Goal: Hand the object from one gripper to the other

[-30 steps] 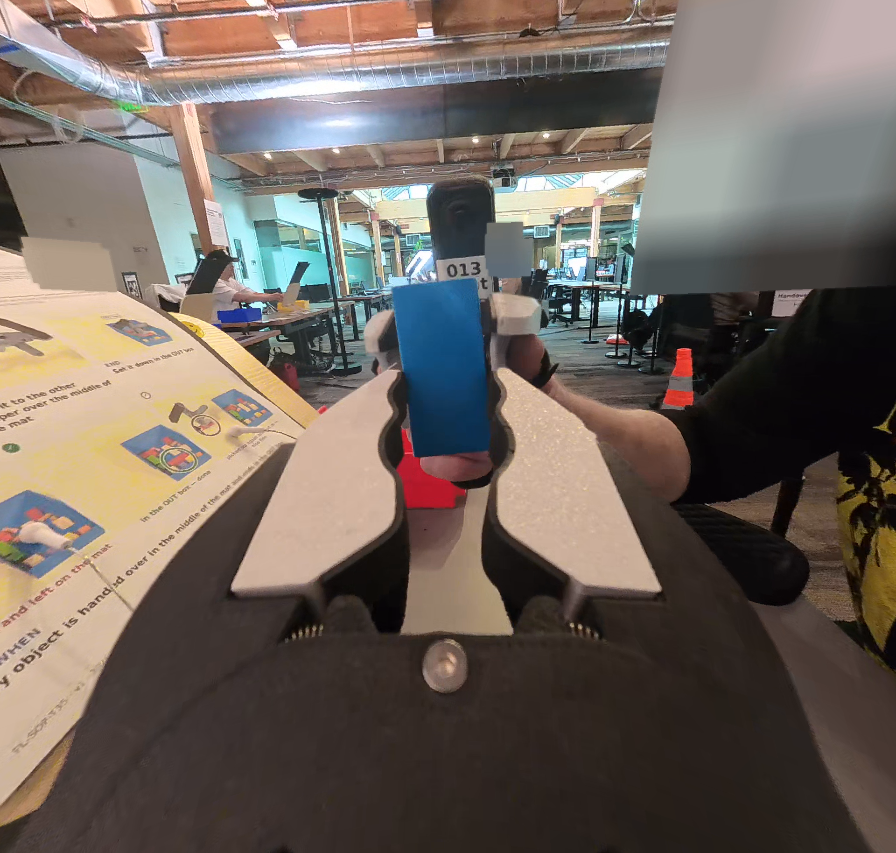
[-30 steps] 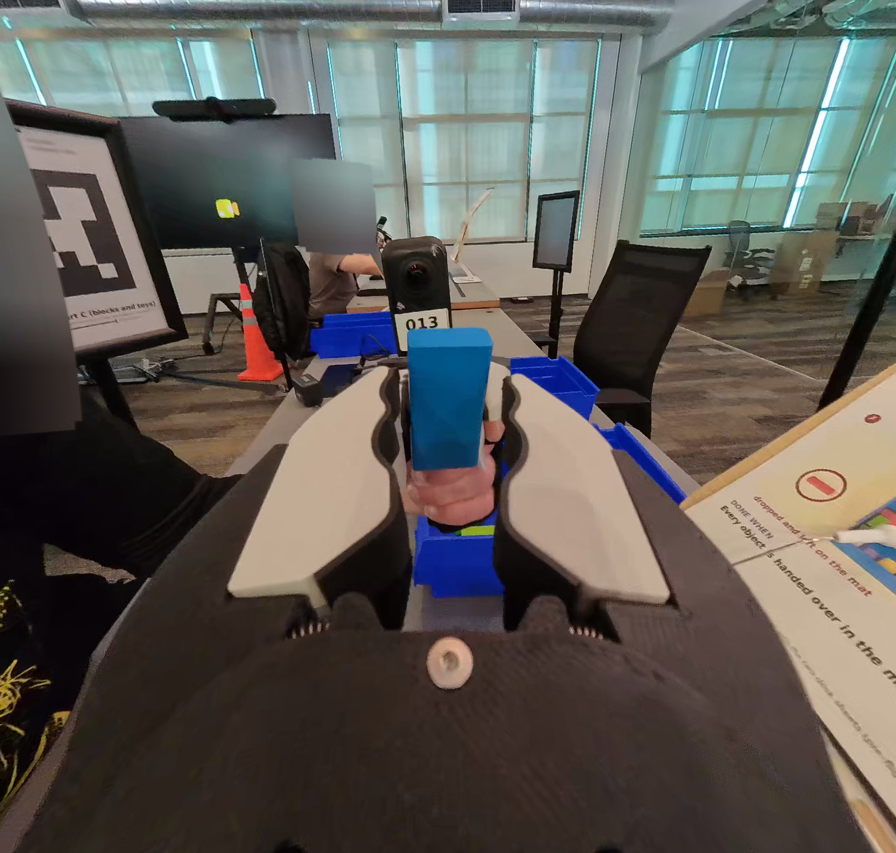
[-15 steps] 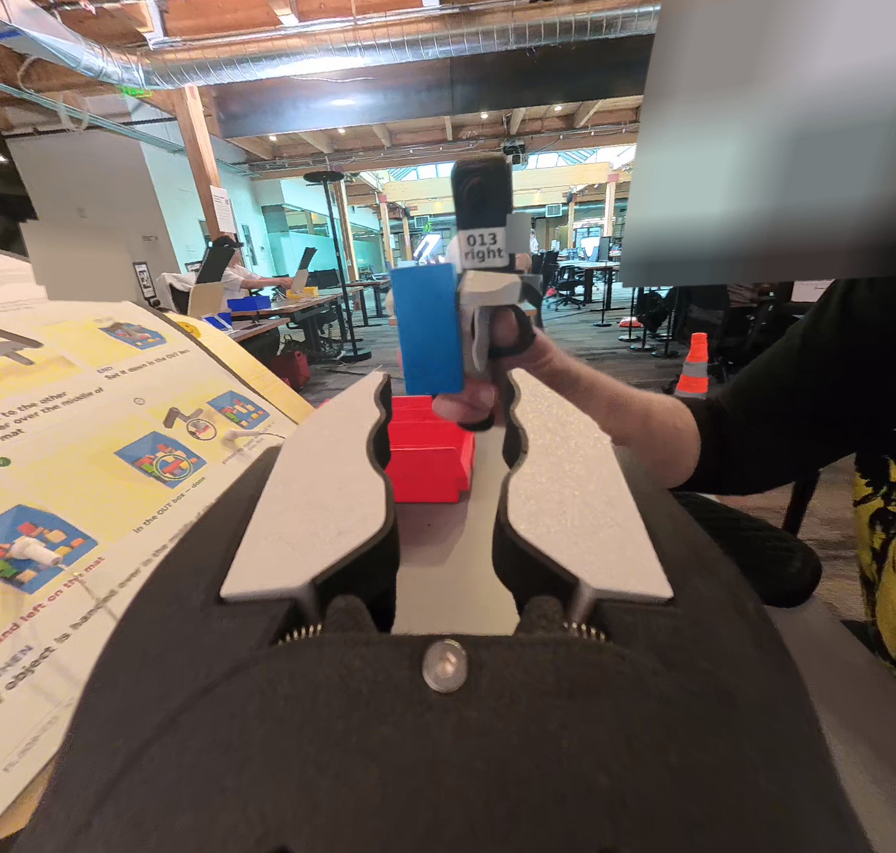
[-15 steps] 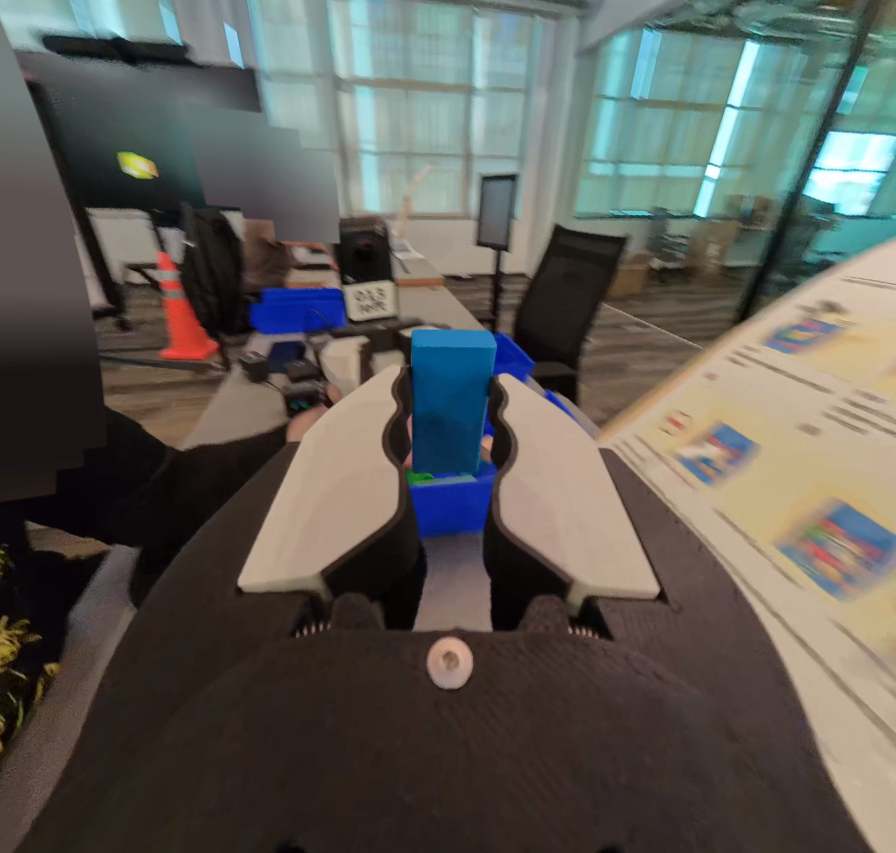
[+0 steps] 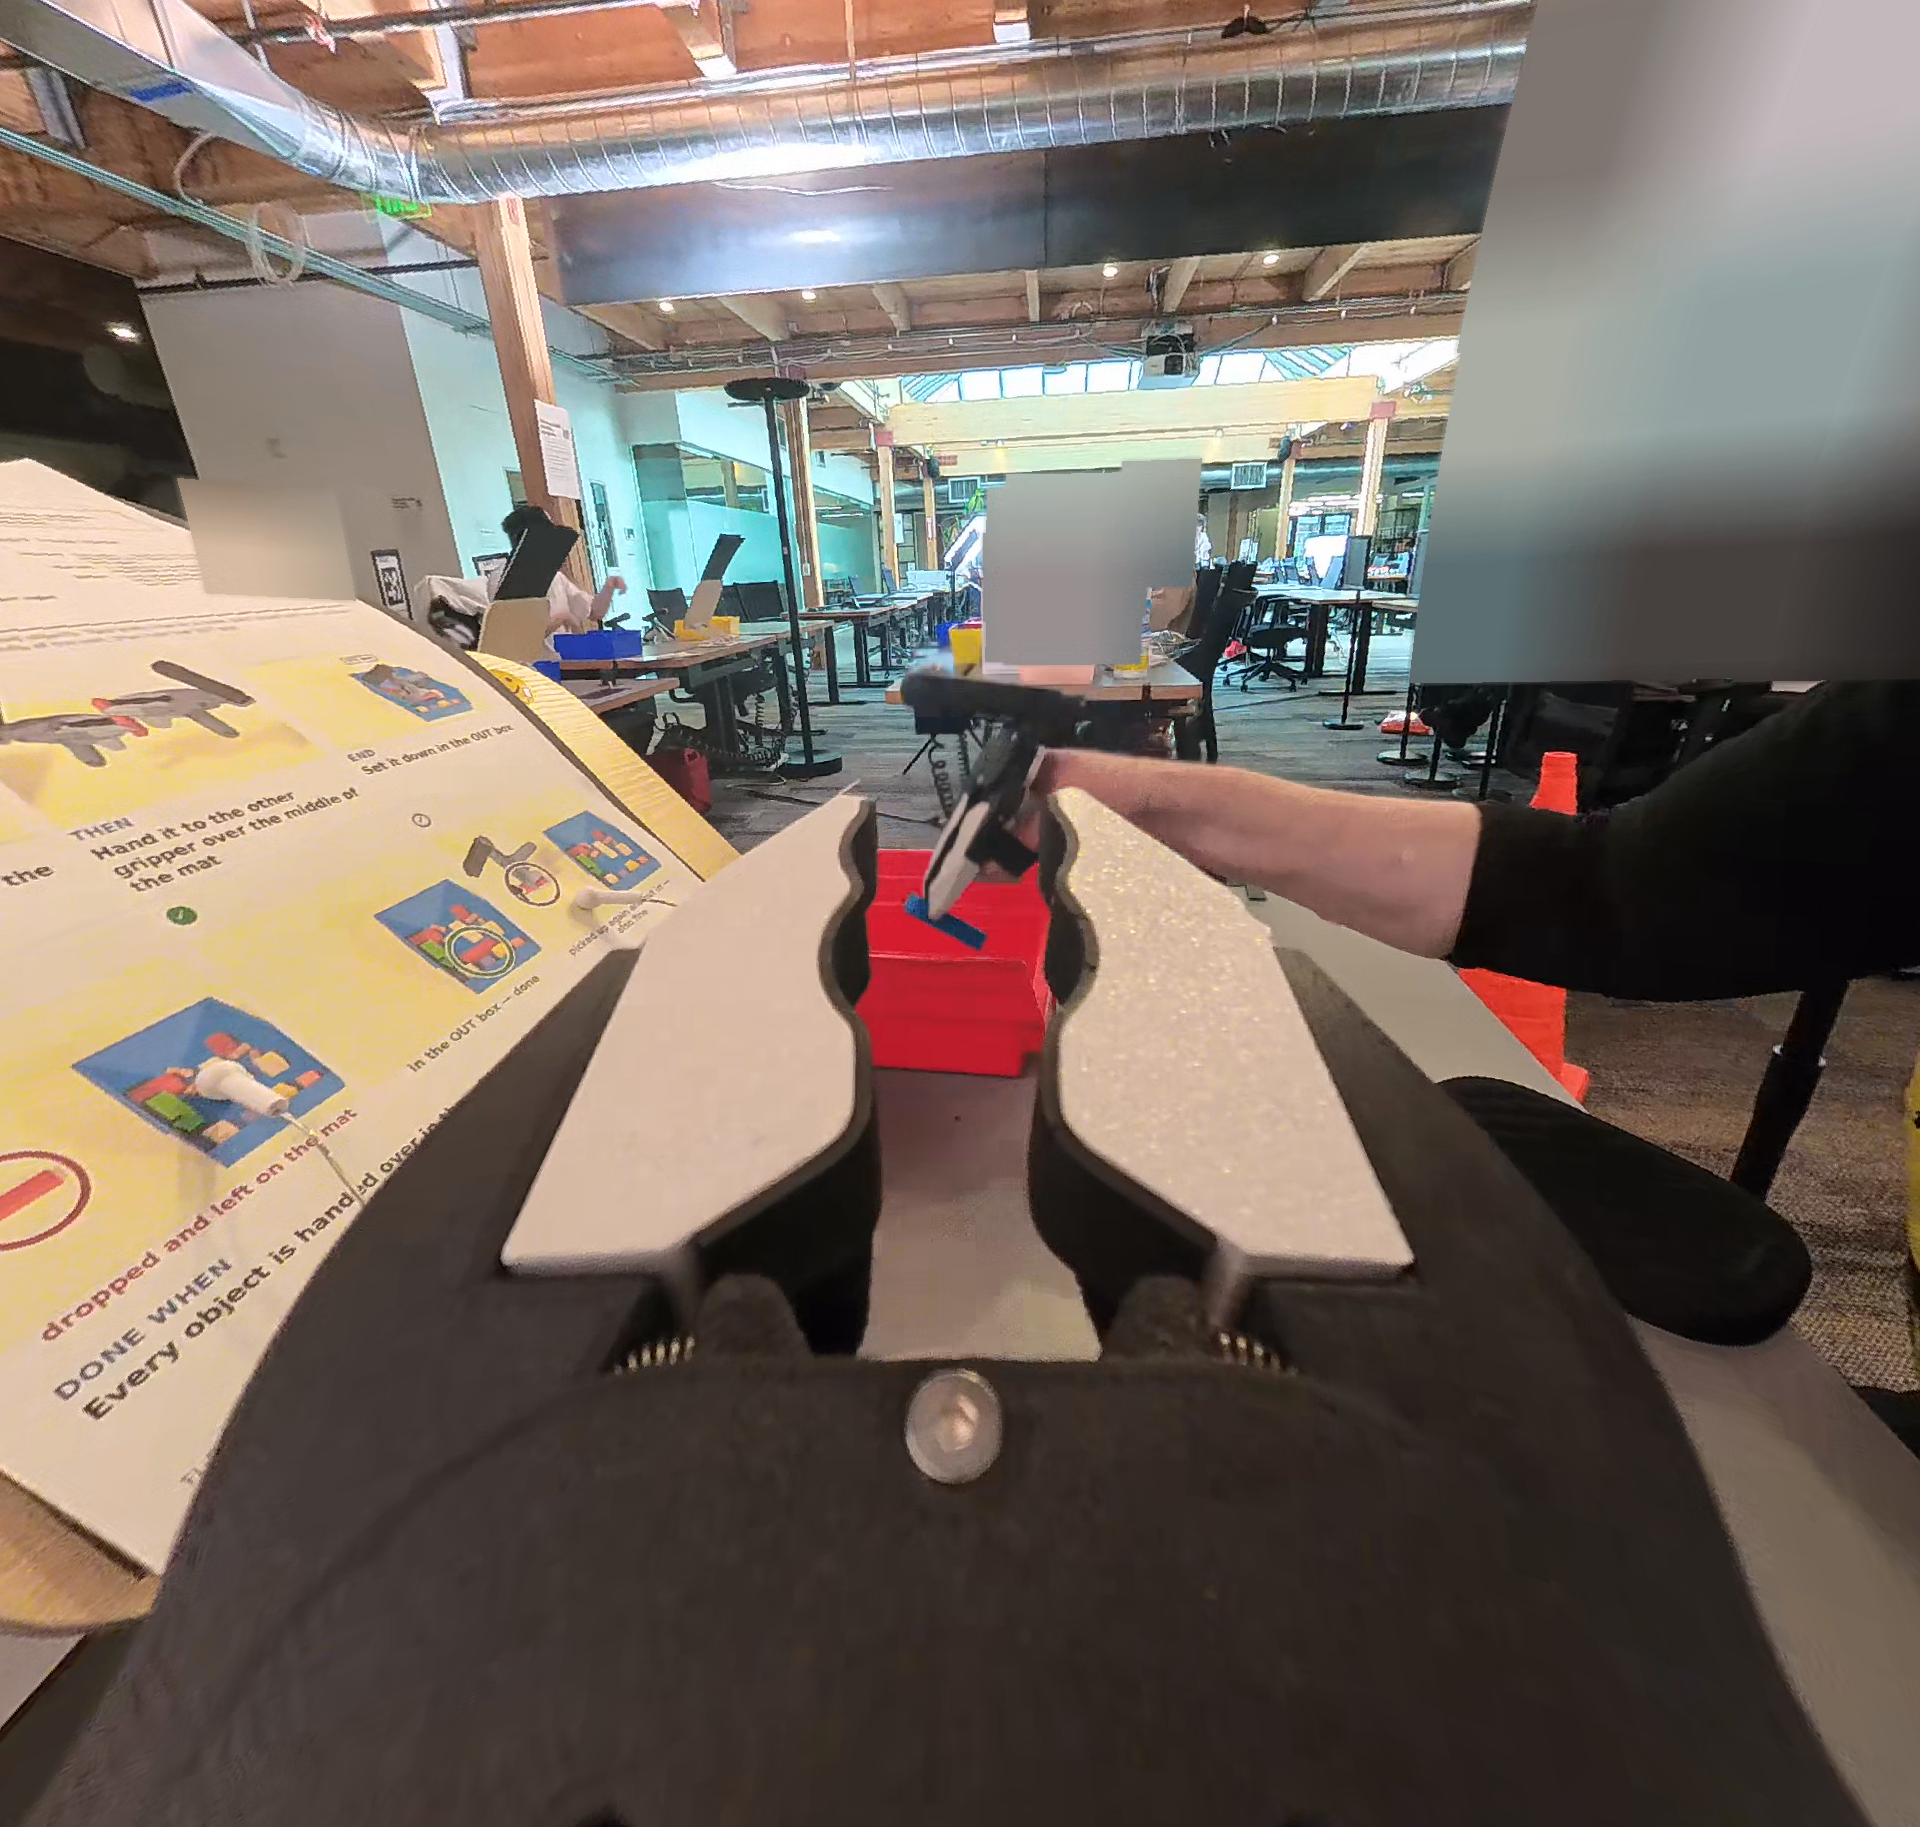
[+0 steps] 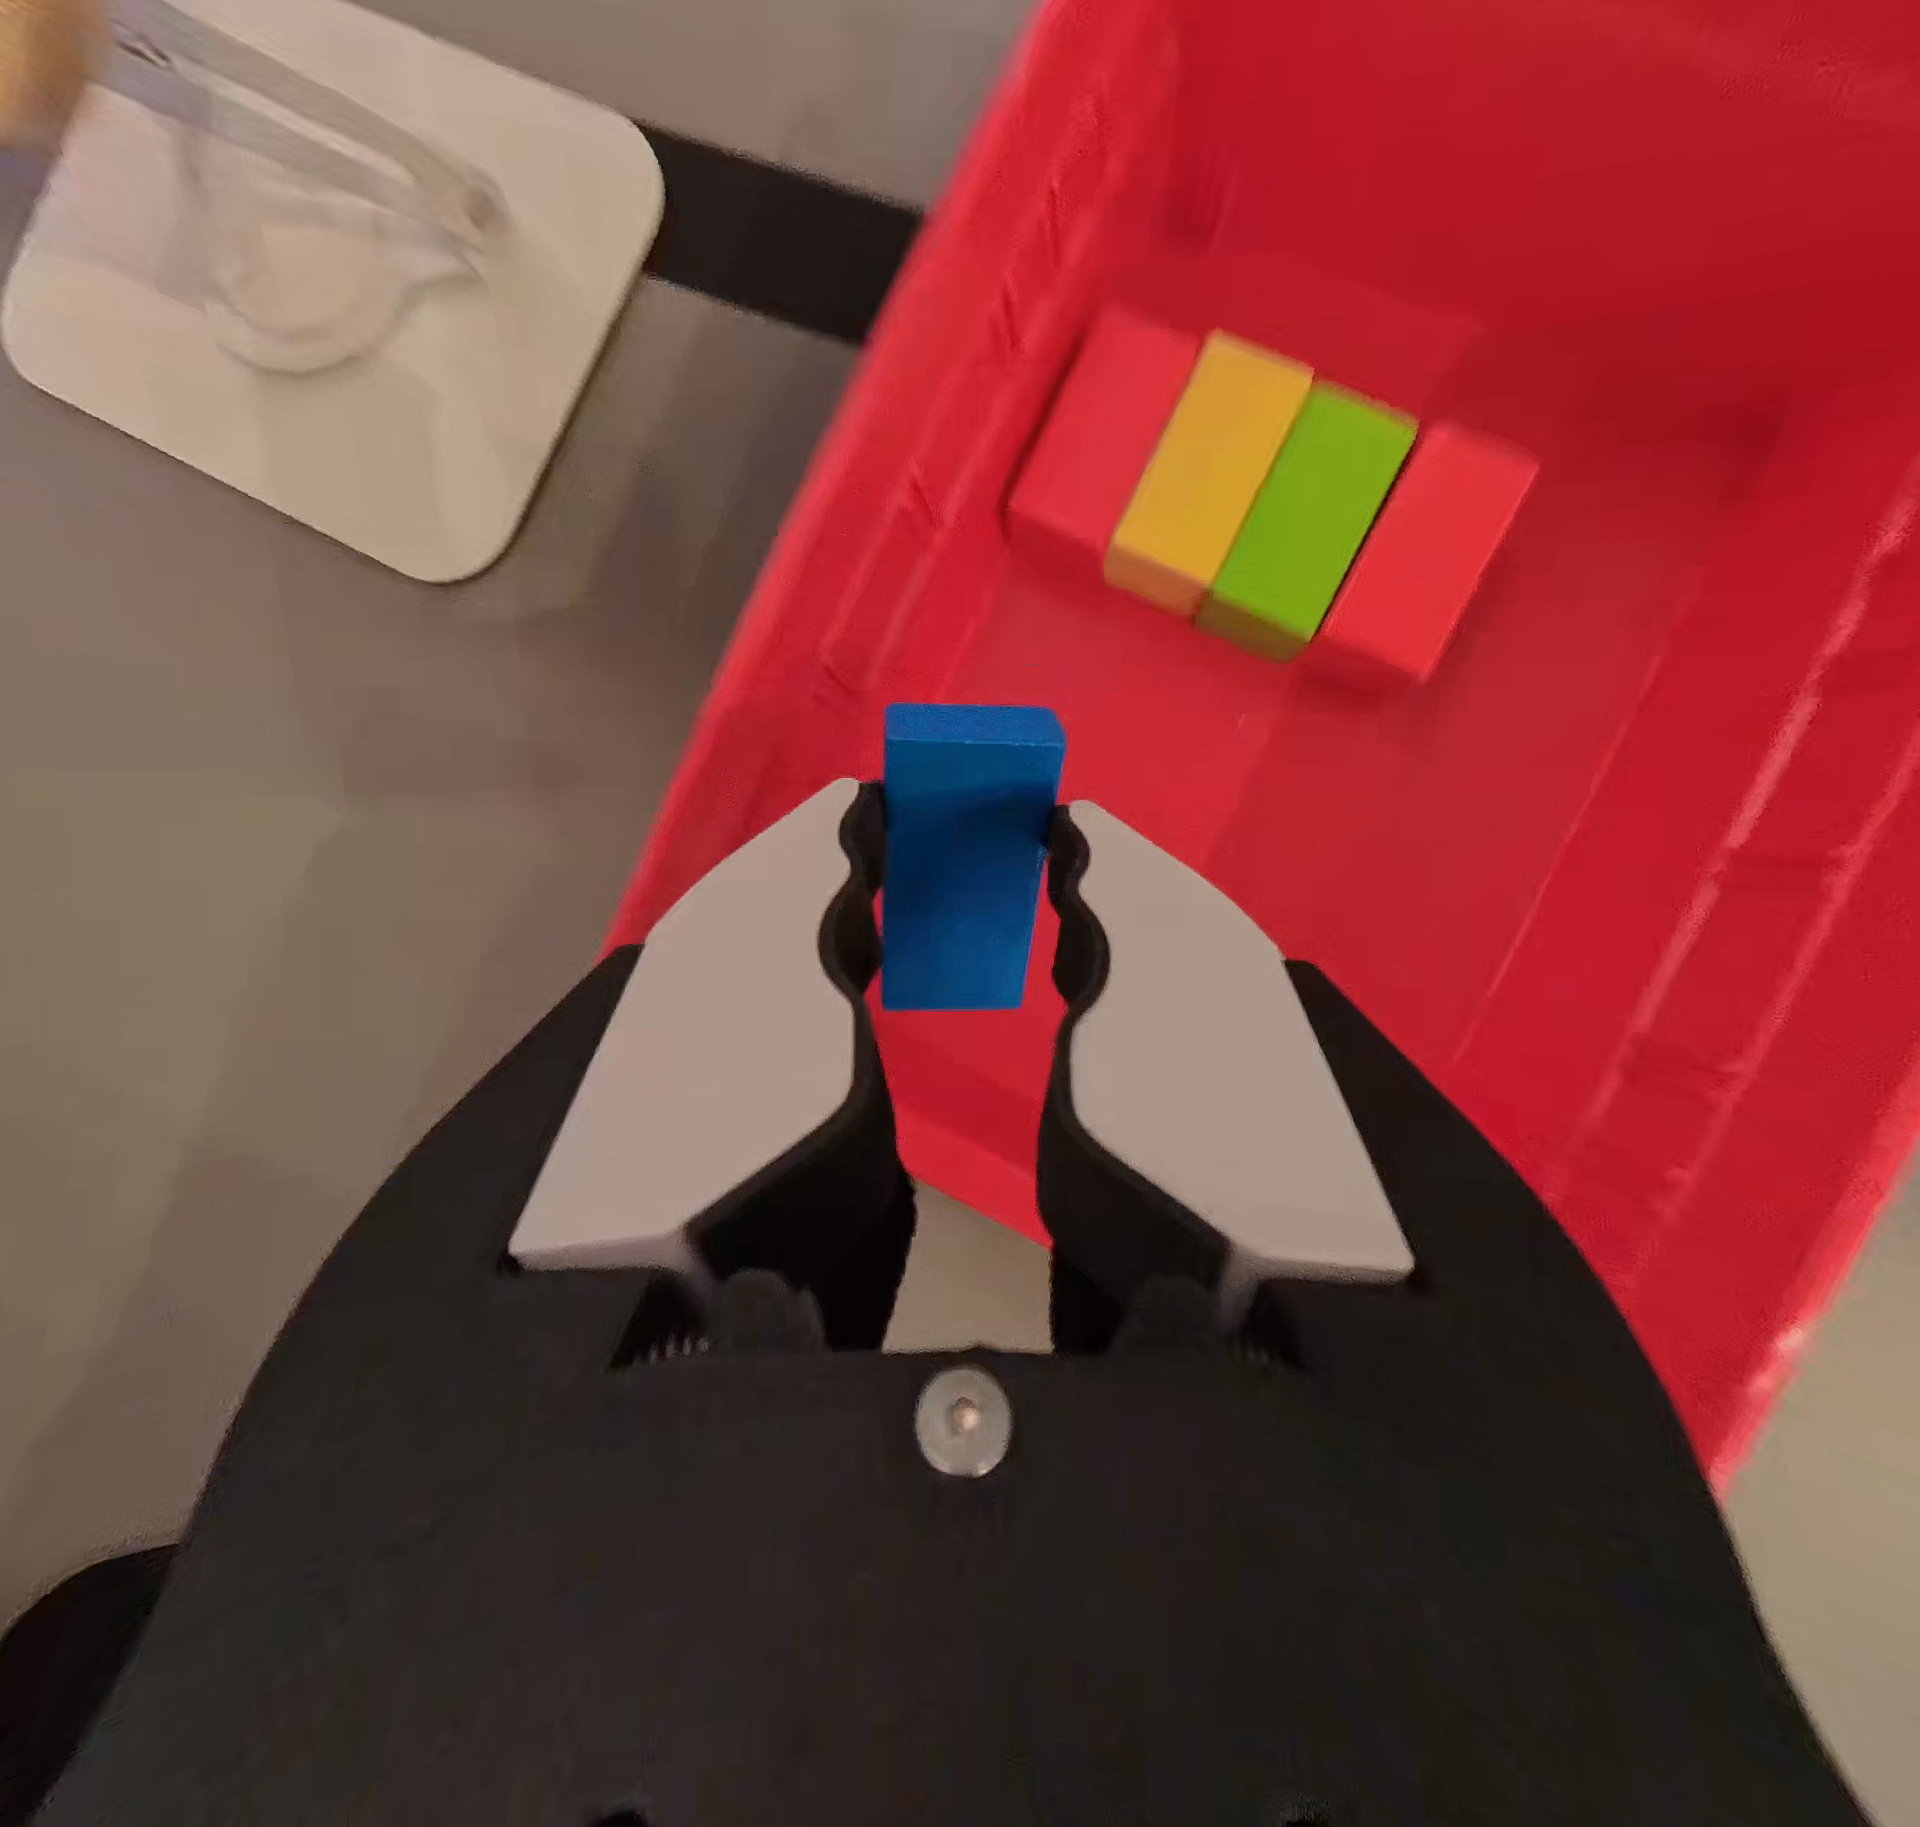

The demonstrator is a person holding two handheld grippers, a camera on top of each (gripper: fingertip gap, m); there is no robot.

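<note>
The hand-over is judged done: over the red bin (image 6: 1351, 115), which stands on the grey bench (image 6: 312, 842) and already has four blocks (image 6: 1273, 494) in a row on its floor, the blue block (image 6: 961, 863) is clamped between the pads of the right hand-held gripper (image 6: 964, 821), while the left hand-held gripper (image 5: 951, 832) is parted with nothing in it. Only the setting down in the bin is judged left. The block's long axis is aligned with the fingers, its free end pointed down toward the bin's near-left wall.
</note>
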